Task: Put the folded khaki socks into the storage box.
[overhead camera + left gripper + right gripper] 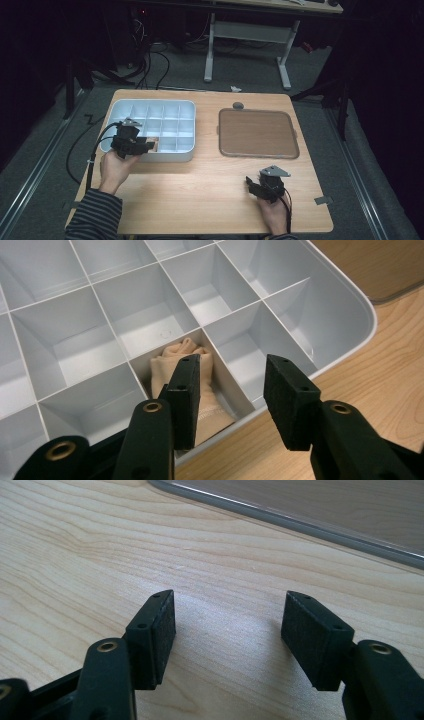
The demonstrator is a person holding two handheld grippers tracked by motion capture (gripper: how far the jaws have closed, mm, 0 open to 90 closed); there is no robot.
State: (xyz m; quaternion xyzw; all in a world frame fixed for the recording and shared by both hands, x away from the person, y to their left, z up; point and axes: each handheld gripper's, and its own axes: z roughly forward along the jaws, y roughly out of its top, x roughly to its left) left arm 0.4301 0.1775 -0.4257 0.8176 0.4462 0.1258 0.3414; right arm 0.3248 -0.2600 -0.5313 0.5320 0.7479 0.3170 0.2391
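A pale blue-grey divided box [186,106] stands at the table's back left. A folded beige sock [207,395] lies in one compartment of the divided box [345,305], in its near row. My left gripper [231,397] hovers above the box's near edge, open, nothing between its pads; in the high view the left gripper [148,145] is over the box's front left. My right gripper [227,635] rests low over bare wood, open and empty; from above the right gripper [254,186] sits at the table's front right.
A brown tray with a grey rim [258,133] lies at the back right, its rim [300,522] crossing the top of the right gripper view. The wooden table [200,195] spreads between the two hands. Cables and a desk frame stand on the floor behind.
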